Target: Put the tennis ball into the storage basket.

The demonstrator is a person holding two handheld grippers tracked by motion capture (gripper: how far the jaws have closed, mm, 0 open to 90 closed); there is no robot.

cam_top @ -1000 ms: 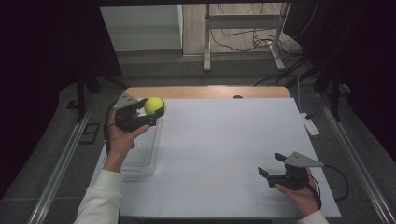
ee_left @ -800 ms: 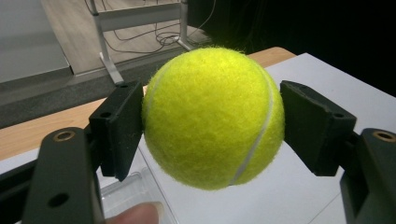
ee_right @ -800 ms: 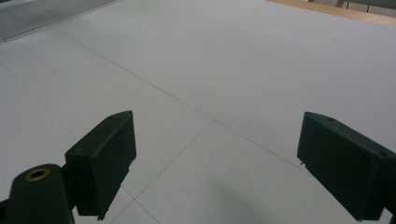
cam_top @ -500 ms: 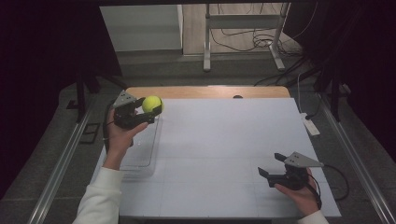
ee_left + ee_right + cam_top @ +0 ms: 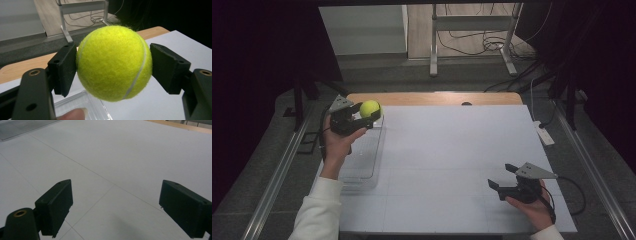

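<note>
Left gripper point(image 5: 371, 116) clamped on tennis ball point(image 5: 370, 108) above clear tray point(image 5: 364, 160)

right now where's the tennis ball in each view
high view: tennis ball upper left, in the left gripper, above the clear tray.
left gripper view: centre, between the fingers.
right gripper view: not in it.
shared landmark: white table.

At the table's point(image 5: 452, 150) far left we see the left hand-held gripper point(image 5: 362, 116) raised above the far end of a clear tray point(image 5: 362, 160), a ball point(image 5: 370, 108) between its jaws. The tray lies along the left edge. The right hand-held gripper point(image 5: 504, 177) sits near right, jaws apart over bare table.
</note>
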